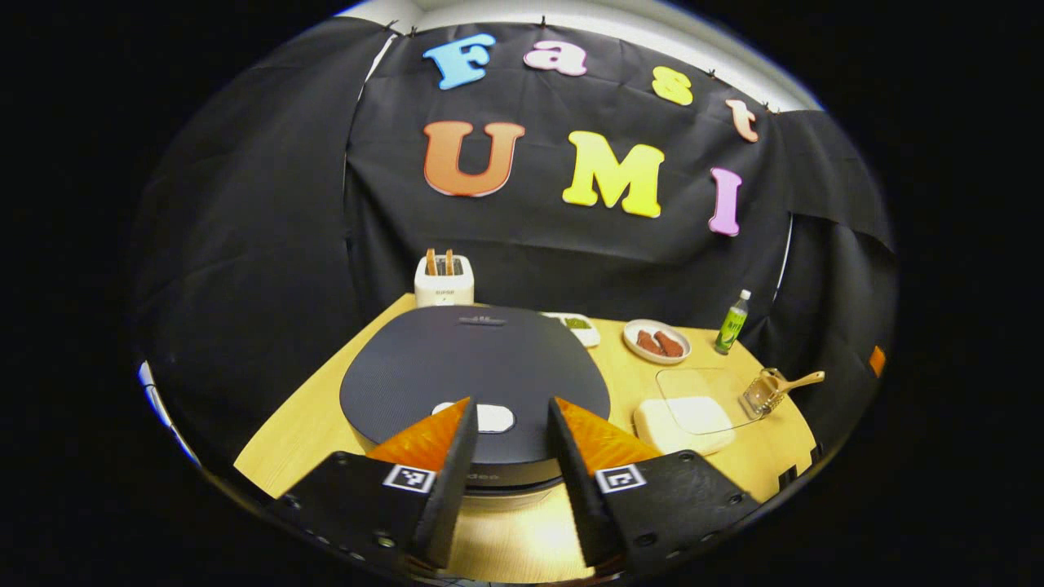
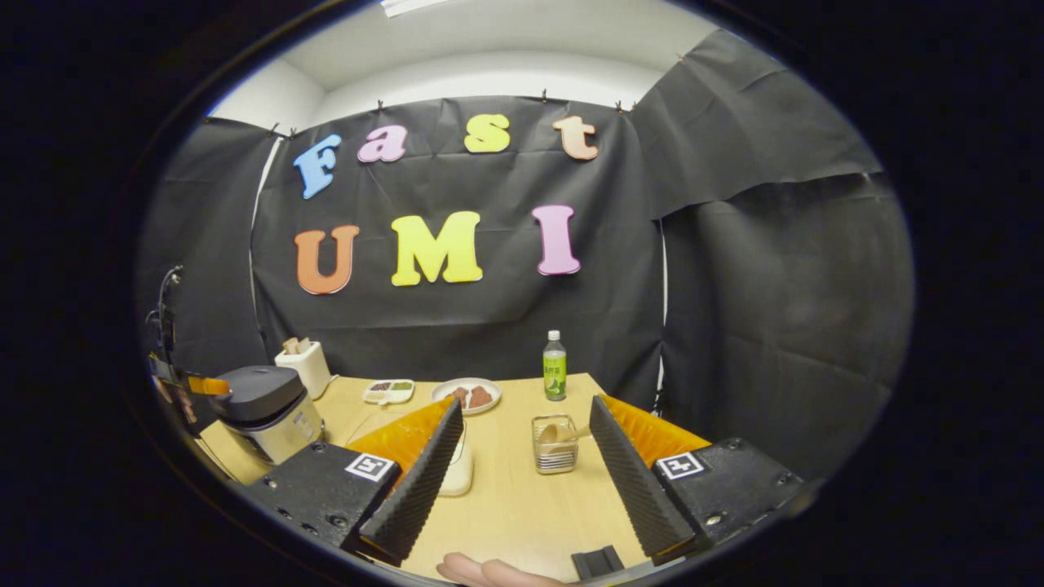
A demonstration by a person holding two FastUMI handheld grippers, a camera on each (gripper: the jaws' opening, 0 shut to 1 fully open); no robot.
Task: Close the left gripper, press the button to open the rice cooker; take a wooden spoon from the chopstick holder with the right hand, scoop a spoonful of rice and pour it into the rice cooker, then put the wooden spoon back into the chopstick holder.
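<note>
Your left hand-held gripper (image 1: 512, 424) hangs just above the closed rice cooker (image 1: 475, 383), fingers apart, the pale button (image 1: 489, 417) showing between them. To the right on the counter (image 1: 310, 424) sit the lidded rice container (image 1: 685, 422) and the chopstick holder (image 1: 761, 395) with the wooden spoon (image 1: 795, 381) leaning out of it. Your right hand-held gripper (image 2: 522, 452) is also spread wide, holding nothing, with the holder straight ahead between its fingers and the cooker far left.
</note>
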